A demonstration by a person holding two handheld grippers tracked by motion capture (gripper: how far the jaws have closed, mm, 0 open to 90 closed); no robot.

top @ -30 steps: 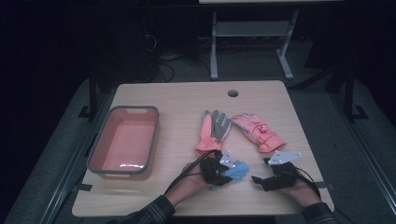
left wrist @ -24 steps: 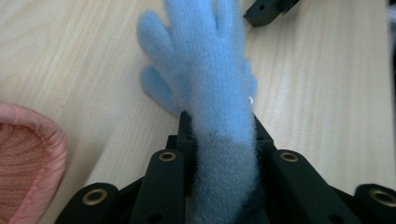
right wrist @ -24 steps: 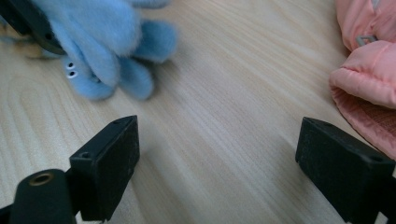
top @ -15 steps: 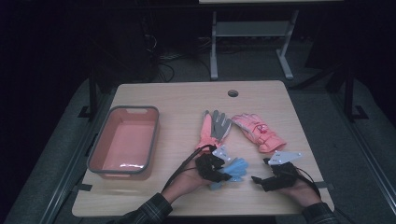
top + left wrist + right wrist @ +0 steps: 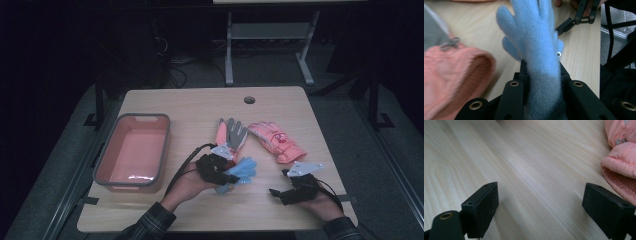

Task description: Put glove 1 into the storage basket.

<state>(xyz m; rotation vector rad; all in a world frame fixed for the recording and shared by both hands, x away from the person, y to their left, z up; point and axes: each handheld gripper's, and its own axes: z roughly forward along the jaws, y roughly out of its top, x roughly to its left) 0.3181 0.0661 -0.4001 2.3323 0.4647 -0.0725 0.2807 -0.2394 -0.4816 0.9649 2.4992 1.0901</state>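
On the wooden tabletop [image 5: 200, 107] lie two gloves, one grey-palmed salmon knit glove [image 5: 231, 134] and one pink padded glove [image 5: 275, 141]; at nine o'clock sits one salmon plastic bin [image 5: 131, 150]. A third, fuzzy light-blue glove [image 5: 536, 42], hangs pinched in the raised left gripper [image 5: 235, 175]. The right gripper [image 5: 540, 205] rests low at five o'clock, jaws spread.

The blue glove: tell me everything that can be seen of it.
The blue glove is a fuzzy, fleece-like light-blue knit with a darker grey-blue cuff. The left gripper is shut on that cuff, its black jaws pressing both sides. The fingers hang free over the wooden table, pointing toward the right gripper, beside the cuff of a pink and grey glove.
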